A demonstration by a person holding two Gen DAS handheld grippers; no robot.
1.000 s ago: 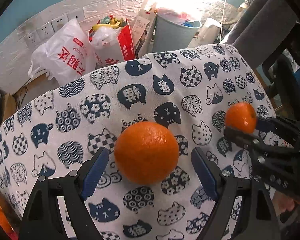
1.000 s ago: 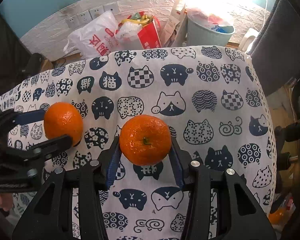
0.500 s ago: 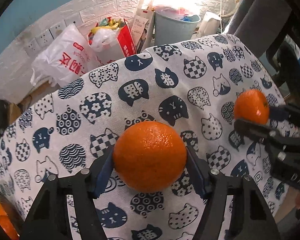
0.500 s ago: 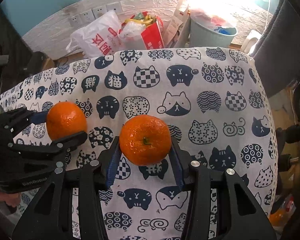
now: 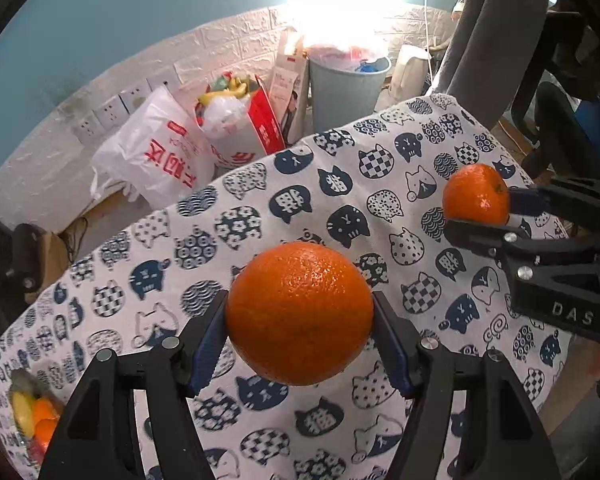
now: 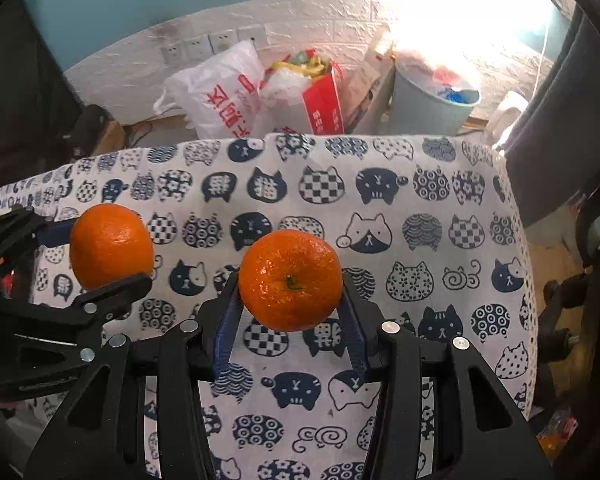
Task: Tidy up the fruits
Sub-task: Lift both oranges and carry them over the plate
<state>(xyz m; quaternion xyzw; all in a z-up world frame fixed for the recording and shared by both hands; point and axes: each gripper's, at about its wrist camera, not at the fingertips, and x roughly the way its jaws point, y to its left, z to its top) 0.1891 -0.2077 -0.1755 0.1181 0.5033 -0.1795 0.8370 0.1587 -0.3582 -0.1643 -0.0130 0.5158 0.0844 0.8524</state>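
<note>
My left gripper (image 5: 299,340) is shut on a large orange (image 5: 299,313) and holds it above the cat-print tablecloth (image 5: 332,184). My right gripper (image 6: 290,312) is shut on a smaller orange with a green stem (image 6: 291,279), also lifted off the cloth. In the left wrist view the right gripper (image 5: 480,216) shows at the right with its orange (image 5: 475,194). In the right wrist view the left gripper (image 6: 104,252) shows at the left with its orange (image 6: 110,245).
A container with yellow and orange fruit (image 5: 34,420) sits at the table's left edge. Beyond the far edge stand a white plastic bag (image 5: 156,156), a red box (image 5: 256,128) and a grey bin (image 5: 346,88). A dark chair (image 6: 556,128) is at the right.
My left gripper closed on the large orange and lifted it off the cloth. My right gripper raised its orange too; both views now look higher over the table.
</note>
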